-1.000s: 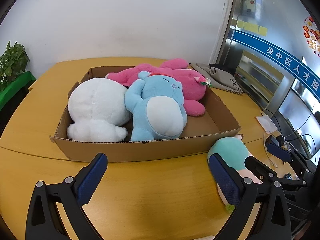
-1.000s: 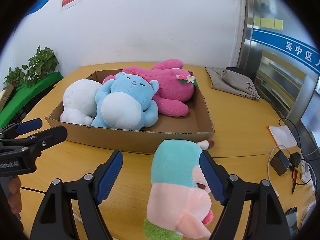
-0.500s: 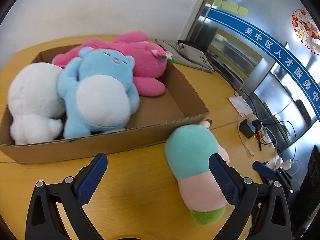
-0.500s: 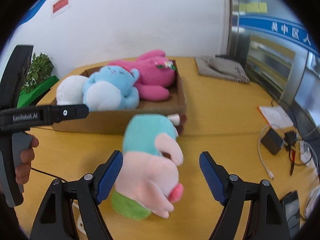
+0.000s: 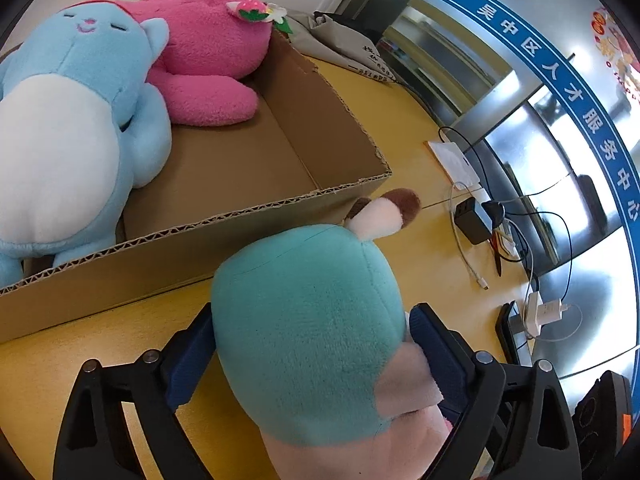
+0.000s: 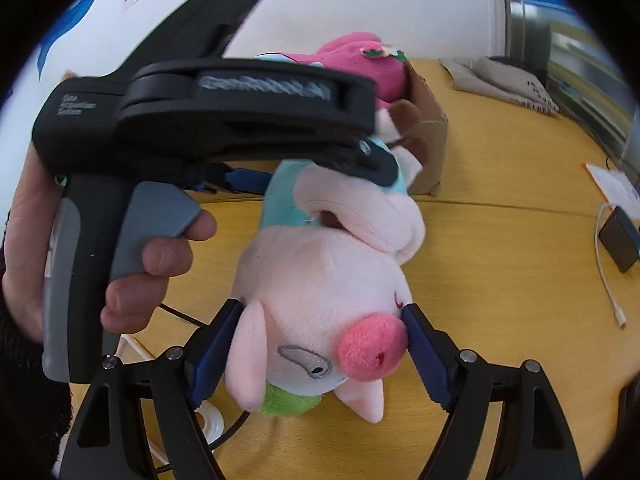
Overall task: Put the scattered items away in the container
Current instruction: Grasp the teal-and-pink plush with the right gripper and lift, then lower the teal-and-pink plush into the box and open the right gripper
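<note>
A pig plush point(image 5: 316, 332) with a teal body and pink head lies on the yellow table beside the cardboard box point(image 5: 280, 208). My left gripper point(image 5: 316, 356) has its blue pads pressed against both sides of the teal body. My right gripper point(image 6: 320, 344) has its pads against the pink head point(image 6: 328, 296), one at the ear, one at the snout. The left gripper's body point(image 6: 208, 112) crosses the right wrist view above the plush. In the box lie a blue plush point(image 5: 76, 112) and a pink plush point(image 5: 208, 56).
A grey cloth bag point(image 5: 344, 48) lies beyond the box. A black charger point(image 5: 472, 220), white cables and a plug point(image 5: 540, 312) lie on the table to the right. A white cable and tape roll point(image 6: 208, 420) lie near the right gripper.
Both grippers have moved in on the pig plush and narrowed from wide open to touching it, the left on the teal body, the right on the head.
</note>
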Motion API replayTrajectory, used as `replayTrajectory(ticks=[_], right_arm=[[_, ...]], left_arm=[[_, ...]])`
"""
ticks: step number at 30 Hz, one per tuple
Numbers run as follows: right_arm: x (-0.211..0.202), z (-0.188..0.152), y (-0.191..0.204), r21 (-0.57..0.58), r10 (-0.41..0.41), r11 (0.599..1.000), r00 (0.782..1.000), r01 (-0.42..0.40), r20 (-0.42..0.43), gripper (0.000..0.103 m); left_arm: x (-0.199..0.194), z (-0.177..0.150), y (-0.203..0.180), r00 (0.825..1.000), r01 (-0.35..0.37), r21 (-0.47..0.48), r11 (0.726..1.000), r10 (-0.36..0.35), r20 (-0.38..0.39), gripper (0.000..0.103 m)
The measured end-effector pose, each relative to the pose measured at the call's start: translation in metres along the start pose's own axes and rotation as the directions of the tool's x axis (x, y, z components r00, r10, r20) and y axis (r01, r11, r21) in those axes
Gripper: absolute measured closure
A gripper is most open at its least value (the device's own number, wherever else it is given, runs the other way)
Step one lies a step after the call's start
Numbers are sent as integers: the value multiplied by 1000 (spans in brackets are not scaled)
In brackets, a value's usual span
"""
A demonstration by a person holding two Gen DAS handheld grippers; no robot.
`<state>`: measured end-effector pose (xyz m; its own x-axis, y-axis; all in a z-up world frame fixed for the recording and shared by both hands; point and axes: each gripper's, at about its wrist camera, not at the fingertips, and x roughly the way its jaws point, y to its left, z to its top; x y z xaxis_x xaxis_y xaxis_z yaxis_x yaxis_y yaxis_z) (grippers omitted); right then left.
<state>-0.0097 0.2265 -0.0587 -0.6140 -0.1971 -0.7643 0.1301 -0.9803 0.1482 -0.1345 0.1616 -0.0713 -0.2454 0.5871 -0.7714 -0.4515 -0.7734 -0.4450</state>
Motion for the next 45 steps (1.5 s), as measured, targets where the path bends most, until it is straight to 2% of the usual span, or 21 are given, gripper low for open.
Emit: replayTrajectory(ticks=[2, 6, 11, 15, 19, 24, 29, 32, 36, 38, 42, 45], right_arm=[[0, 0, -1, 2, 15, 1000, 1000, -15, 8, 30], [-6, 1, -1, -19, 45, 999, 998, -45, 34, 38], [-24, 10, 13, -62, 92, 994, 989, -85, 118, 40], [-50, 38, 20, -112, 136, 987, 965, -113, 225, 40], [-51, 84, 18, -157, 139, 983, 947, -96, 291, 40], [-23, 140, -2, -161, 151, 981, 934, -103, 323, 40], [29, 165, -32, -136, 141, 985, 952, -107, 271, 40], [62, 162, -47, -110, 117, 989, 971, -96, 210, 40], [89, 149, -54, -88, 83, 994, 988, -72, 127, 39], [88, 145, -52, -116, 60, 992, 989, -44, 134, 40], [84, 141, -56, -81, 64, 995, 991, -55, 114, 43], [85, 143, -56, -82, 38, 996, 994, -30, 102, 44]], left_arm=[[-3, -1, 2, 1000, 3, -7, 1000, -3, 2, 20], [-15, -2, 3, 1000, -5, -23, 1000, 5, 14, 23], [-62, 2, -2, 993, -36, -17, 999, 37, 112, 23], [-102, 32, -14, 976, -67, 11, 998, 63, 208, 23], [-109, 86, -5, 966, -91, 23, 996, 82, 246, 23], [-87, 149, 22, 965, -101, -6, 995, 100, 243, 22], [-22, 187, 49, 983, -127, -84, 988, 137, 121, 22], [18, 188, 59, 988, -140, -84, 987, 145, 54, 21], [40, 183, 43, 976, -215, 17, 976, 214, 46, 20], [46, 180, 40, 974, -224, 27, 974, 223, 41, 19], [51, 178, 37, 969, -245, 38, 969, 243, 49, 17], [59, 176, 34, 962, -268, 55, 962, 265, 58, 14]])
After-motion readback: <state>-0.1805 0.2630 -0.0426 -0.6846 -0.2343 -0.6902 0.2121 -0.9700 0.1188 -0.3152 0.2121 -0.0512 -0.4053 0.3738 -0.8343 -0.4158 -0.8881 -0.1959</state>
